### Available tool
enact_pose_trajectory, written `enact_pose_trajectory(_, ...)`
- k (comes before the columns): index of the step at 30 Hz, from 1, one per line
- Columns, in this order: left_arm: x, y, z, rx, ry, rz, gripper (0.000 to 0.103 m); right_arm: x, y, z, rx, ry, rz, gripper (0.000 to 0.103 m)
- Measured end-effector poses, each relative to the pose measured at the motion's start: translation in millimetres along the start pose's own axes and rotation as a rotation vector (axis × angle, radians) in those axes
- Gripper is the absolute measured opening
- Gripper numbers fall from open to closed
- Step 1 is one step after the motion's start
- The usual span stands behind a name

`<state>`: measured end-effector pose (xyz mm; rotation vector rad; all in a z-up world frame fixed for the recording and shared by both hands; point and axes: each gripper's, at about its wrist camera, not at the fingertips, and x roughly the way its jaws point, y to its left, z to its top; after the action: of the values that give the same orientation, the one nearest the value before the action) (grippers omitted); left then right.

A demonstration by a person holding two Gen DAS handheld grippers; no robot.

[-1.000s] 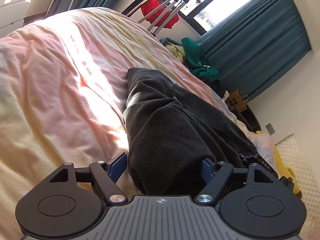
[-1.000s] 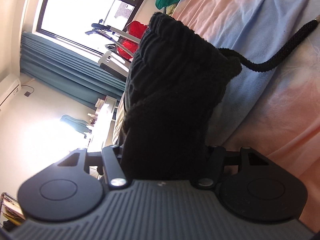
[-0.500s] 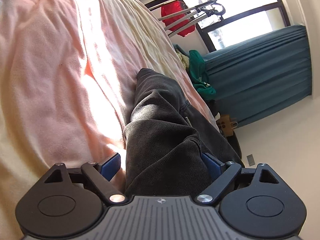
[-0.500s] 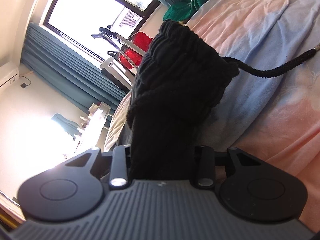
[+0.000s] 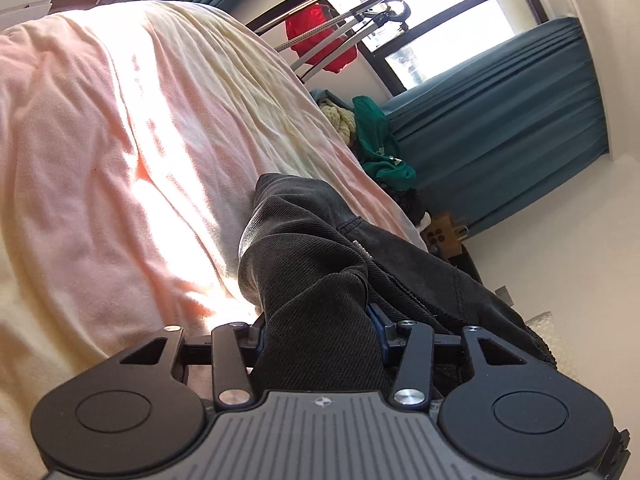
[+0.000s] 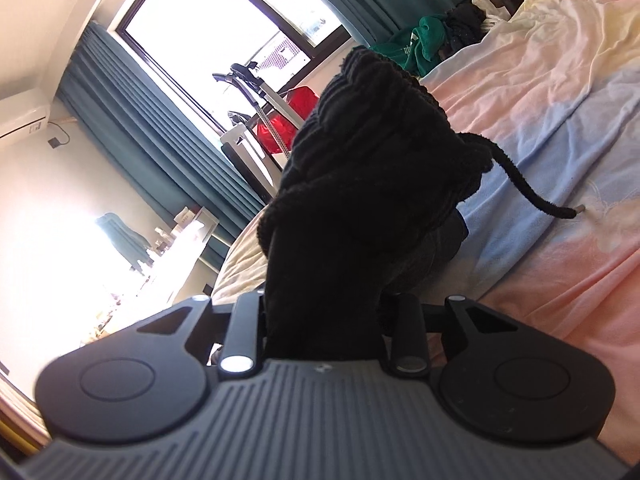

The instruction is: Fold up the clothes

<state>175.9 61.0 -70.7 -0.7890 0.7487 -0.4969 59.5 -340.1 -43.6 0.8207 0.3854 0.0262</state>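
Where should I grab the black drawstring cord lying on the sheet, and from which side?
Take the drawstring near its free tip, coming from above with the fingers straddling it. That end lies loose and alone on the bedsheet, clear of the bunched waistband of the black trousers, which the right hand-held gripper already holds.

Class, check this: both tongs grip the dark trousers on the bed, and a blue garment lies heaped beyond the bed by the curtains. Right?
One slip: the heaped garment is green, not blue, as the left wrist view shows. The rest stands: left tongs and right tongs grip the dark trousers on the bed by the curtains.
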Motion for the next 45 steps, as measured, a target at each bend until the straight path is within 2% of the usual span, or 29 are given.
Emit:
enact_pose_trajectory(5, -28, -21, -16, 0.062, 0.003, -0.027, 0.047, -26, 11, -2, 0.033, -0.009, -0.015, 0.032)
enact_pose_trajectory(12, -42, -67, -33, 0.110, -0.003, -0.010, 0.046, -61, 5, 13, 0.114, -0.040, -0.033, 0.032)
enact_pose_trajectory(16, -34, -102, -39, 0.123, 0.008, -0.011, 0.046, -82, 7, 39, 0.161, -0.071, -0.055, 0.032)
enact_pose_trajectory(20, -3, -156, -36, 0.151, 0.022, -0.005, 0.045, -91, -2, 83, 0.181, -0.090, -0.073, 0.032)
enact_pose_trajectory(27, 88, -261, -35, 0.180, 0.039, -0.039, 0.045, -98, -39, 184, 0.162, -0.193, -0.102, 0.032)
enact_pose_trajectory(32, 196, -312, -34, 0.168, 0.114, -0.065, 0.046, -77, -94, 259, 0.161, -0.234, -0.142, 0.032)
enact_pose_trajectory(36, 291, -341, -42, 0.221, 0.161, -0.072, 0.046, -49, -148, 304, 0.167, -0.268, -0.172, 0.032)
enact_pose_trajectory(41, 391, -345, -64, 0.269, 0.221, -0.091, 0.046, -21, -218, 316, 0.206, -0.354, -0.216, 0.032)
enact_pose_trajectory(45, 442, -328, -87, 0.291, 0.278, -0.063, 0.046, -5, -265, 304, 0.262, -0.387, -0.261, 0.032)
